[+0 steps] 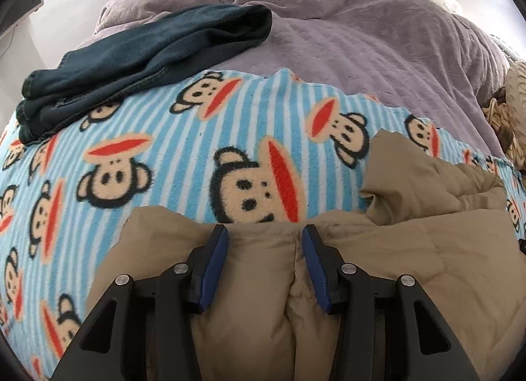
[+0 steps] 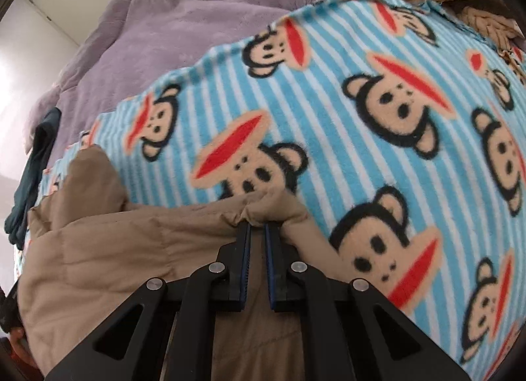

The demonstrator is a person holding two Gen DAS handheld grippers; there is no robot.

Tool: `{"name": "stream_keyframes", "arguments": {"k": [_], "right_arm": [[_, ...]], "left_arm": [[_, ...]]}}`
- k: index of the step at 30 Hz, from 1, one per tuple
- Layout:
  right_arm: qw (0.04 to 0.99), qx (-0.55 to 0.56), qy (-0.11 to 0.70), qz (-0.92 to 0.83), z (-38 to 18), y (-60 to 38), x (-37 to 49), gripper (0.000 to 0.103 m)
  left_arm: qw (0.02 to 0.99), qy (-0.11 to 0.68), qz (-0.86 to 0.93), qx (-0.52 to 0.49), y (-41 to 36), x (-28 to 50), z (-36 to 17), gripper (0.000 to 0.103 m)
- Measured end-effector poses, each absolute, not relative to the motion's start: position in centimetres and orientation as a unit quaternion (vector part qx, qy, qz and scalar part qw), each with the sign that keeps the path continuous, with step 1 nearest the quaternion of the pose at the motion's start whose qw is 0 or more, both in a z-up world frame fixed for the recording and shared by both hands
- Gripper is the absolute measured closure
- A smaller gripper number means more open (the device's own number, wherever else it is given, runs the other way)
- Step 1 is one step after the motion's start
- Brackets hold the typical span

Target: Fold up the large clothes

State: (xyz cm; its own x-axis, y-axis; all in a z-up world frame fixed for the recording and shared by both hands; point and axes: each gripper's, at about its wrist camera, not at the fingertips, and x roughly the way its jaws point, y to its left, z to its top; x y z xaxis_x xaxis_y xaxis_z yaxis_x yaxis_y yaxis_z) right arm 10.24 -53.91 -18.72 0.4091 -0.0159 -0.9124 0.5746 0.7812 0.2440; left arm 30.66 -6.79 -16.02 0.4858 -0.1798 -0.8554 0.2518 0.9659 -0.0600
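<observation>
one tan jacket point(image 1: 263, 282), two hand-held grippers point(image 1: 265, 236)

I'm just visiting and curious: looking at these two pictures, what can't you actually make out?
- Tan padded jacket: its lower part is cut off by the frame edge and hidden by the left gripper; the garment's full shape is unknown.
- Right gripper: the bunched jacket edge covers its tips.
- Dark blue garment: a sliver at the right wrist view's edge.
- Monkey blanket: blurred lower right.

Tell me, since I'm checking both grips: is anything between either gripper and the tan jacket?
Nothing visible. The right gripper is pinched on the tan jacket edge; the left gripper straddles a padded fold.
</observation>
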Motion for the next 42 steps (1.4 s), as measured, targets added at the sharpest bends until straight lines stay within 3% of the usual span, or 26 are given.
{"name": "stream_keyframes", "arguments": {"k": [9,18,22,29,35,38,42], "right_arm": [[0.803,0.272,0.496,-0.187,-20.5,-54.1,11.2,0.095],[0.819,0.210,0.498,-0.191,-14.7,-51.5,9.3,0.090],[0.823,0.209,0.481,-0.219,-13.5,-50.5,5.3,0.090],[0.808,0.235,0.501,-0.204,-18.2,-51.4,4.1,0.091],[0.799,0.217,0.515,-0.222,-18.1,-51.2,5.6,0.090],[0.795,0.222,0.516,-0.230,-16.2,-51.2,5.1,0.085],[0.797,0.246,0.504,-0.224,-13.8,-50.8,3.1,0.066]], "left_arm": [[0.860,0.495,-0.113,0.035,-7.6,32.2,-17.5,0.054],[0.878,0.463,-0.115,0.042,-3.3,28.7,-11.0,0.054],[0.868,0.487,-0.085,0.049,-0.4,28.1,-13.5,0.053],[0.864,0.497,-0.077,0.011,0.2,29.7,-17.1,0.041],[0.856,0.514,-0.062,0.005,0.3,29.9,-16.0,0.039],[0.857,0.513,-0.056,-0.010,1.0,28.7,-14.0,0.039],[0.858,0.512,-0.052,-0.008,2.1,25.9,-11.9,0.039]]}}
